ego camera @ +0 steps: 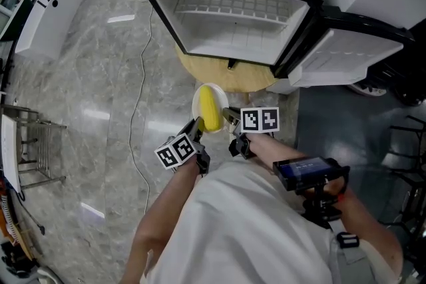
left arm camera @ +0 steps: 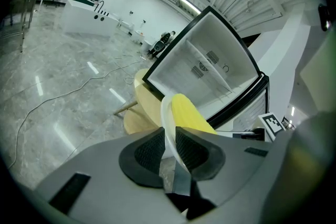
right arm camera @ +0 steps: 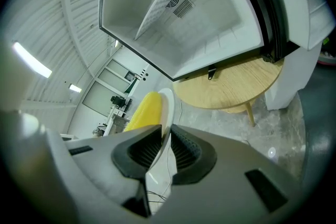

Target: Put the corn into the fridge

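Observation:
A yellow corn cob (ego camera: 210,110) lies on a small white plate (ego camera: 198,100), held in the air in front of an open black mini fridge (ego camera: 226,16). My left gripper (ego camera: 197,131) is shut on the plate's near-left rim, and my right gripper (ego camera: 229,119) is shut on its near-right rim. In the left gripper view the plate rim (left arm camera: 167,120) runs between the pads, the corn (left arm camera: 191,115) behind it and the fridge (left arm camera: 207,68) beyond. The right gripper view shows the plate edge (right arm camera: 168,105) pinched, the corn (right arm camera: 143,110) to its left and the fridge's white inside (right arm camera: 194,13) above.
The fridge stands on a round wooden table (ego camera: 223,75), its door (ego camera: 349,53) swung open to the right. A cable (ego camera: 141,76) trails across the marble floor on the left. A white counter (ego camera: 46,10) and a metal rack (ego camera: 33,143) stand at far left.

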Demonstrator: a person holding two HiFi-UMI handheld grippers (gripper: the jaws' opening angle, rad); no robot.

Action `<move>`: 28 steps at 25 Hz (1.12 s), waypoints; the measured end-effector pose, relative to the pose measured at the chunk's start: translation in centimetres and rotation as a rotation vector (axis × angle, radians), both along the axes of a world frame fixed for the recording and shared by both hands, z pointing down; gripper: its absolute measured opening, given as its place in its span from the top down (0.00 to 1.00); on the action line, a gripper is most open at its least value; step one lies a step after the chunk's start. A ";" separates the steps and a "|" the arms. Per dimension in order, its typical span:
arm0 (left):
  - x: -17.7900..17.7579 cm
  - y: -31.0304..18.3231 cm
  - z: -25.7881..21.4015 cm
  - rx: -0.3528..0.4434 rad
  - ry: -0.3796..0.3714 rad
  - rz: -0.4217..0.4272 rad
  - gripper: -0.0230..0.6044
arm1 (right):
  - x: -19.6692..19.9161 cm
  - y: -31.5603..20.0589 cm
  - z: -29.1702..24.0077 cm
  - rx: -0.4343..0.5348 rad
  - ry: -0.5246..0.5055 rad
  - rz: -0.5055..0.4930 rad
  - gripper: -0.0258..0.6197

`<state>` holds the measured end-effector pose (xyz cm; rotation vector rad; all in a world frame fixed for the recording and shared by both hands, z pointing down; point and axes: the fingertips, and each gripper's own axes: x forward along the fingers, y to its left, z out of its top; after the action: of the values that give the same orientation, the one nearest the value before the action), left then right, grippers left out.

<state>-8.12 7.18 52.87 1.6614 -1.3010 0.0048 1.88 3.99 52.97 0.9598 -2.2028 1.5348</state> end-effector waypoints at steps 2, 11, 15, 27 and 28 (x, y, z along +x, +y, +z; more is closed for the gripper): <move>-0.3 -0.6 0.1 -0.007 -0.003 -0.003 0.86 | -0.2 -0.6 0.1 -0.006 0.004 -0.003 0.87; -0.7 -3.9 0.3 -0.017 0.000 -0.016 0.86 | -0.7 -4.2 0.3 -0.015 0.012 -0.016 0.87; -0.6 -5.1 0.4 -0.018 -0.002 -0.022 0.86 | -0.6 -5.4 0.7 -0.028 0.010 -0.019 0.87; 0.2 -10.7 0.1 0.001 0.006 -0.050 0.86 | -0.1 -11.3 -0.1 0.011 0.002 -0.055 0.87; 0.3 -11.1 0.0 0.002 0.004 -0.049 0.86 | 0.1 -11.7 -0.1 0.010 0.002 -0.054 0.87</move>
<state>-7.82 -3.92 52.91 1.6295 -1.3387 -0.0294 1.95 -7.71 52.90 0.8967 -2.2188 1.4993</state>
